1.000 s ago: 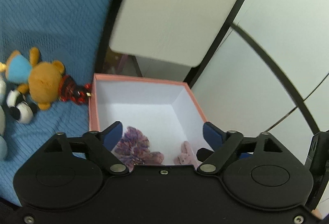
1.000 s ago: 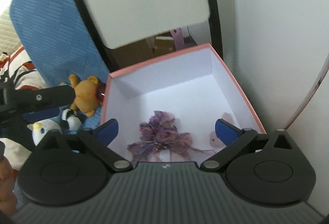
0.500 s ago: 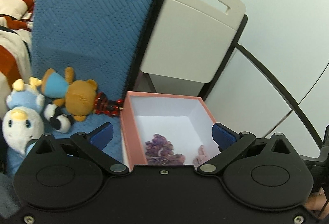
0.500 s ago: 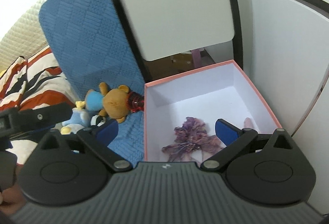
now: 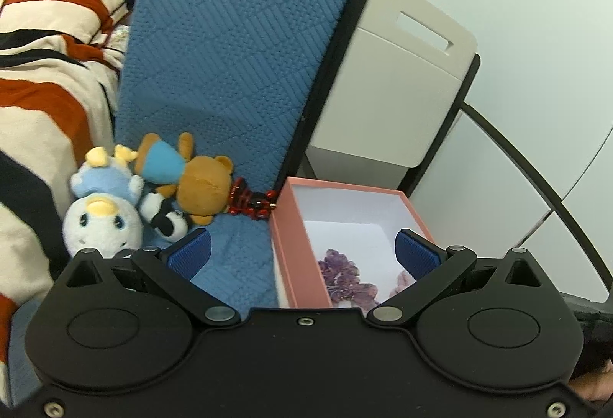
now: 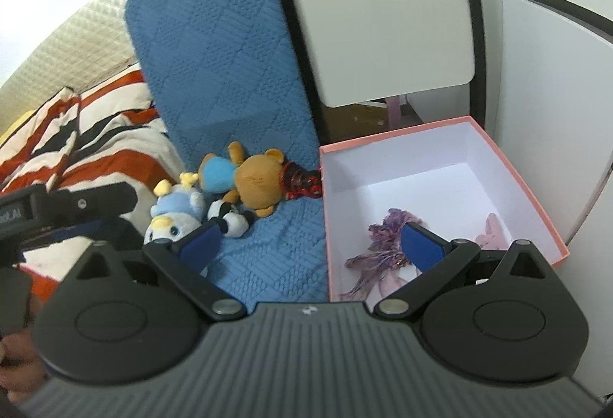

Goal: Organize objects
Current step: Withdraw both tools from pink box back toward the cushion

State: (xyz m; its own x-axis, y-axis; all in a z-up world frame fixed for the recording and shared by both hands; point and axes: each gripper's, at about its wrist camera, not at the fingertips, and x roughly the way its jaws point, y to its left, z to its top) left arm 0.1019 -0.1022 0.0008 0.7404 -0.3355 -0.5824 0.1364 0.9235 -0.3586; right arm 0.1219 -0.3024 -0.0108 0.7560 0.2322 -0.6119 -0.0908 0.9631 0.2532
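A pink box (image 5: 297,249) with a white inside sits on the blue quilted cushion (image 5: 230,54). In it lie a purple fluffy tangle (image 5: 345,274) and a small pink bunny (image 5: 402,280). Left of the box lie a brown bear (image 5: 205,186), a blue-and-white bird plush (image 5: 101,222), a small panda (image 5: 168,218) and a red-and-black trinket (image 5: 251,201). My left gripper (image 5: 302,252) hangs open over the box's left wall, holding nothing. My right gripper (image 6: 310,245) is also open and empty above the box (image 6: 398,139), purple tangle (image 6: 379,245), bunny (image 6: 492,232) and bear (image 6: 256,188).
A beige panel (image 6: 383,35) with a handle slot stands behind the box. White curved walls (image 5: 536,73) close in on the right. A striped red, black and cream blanket (image 5: 42,92) covers the left. A hand (image 6: 15,360) shows at the lower left of the right wrist view.
Both grippers have pulled back and up from the box, so it looks smaller and the plush toys and blanket have come into view. The left jaws have spread wider.
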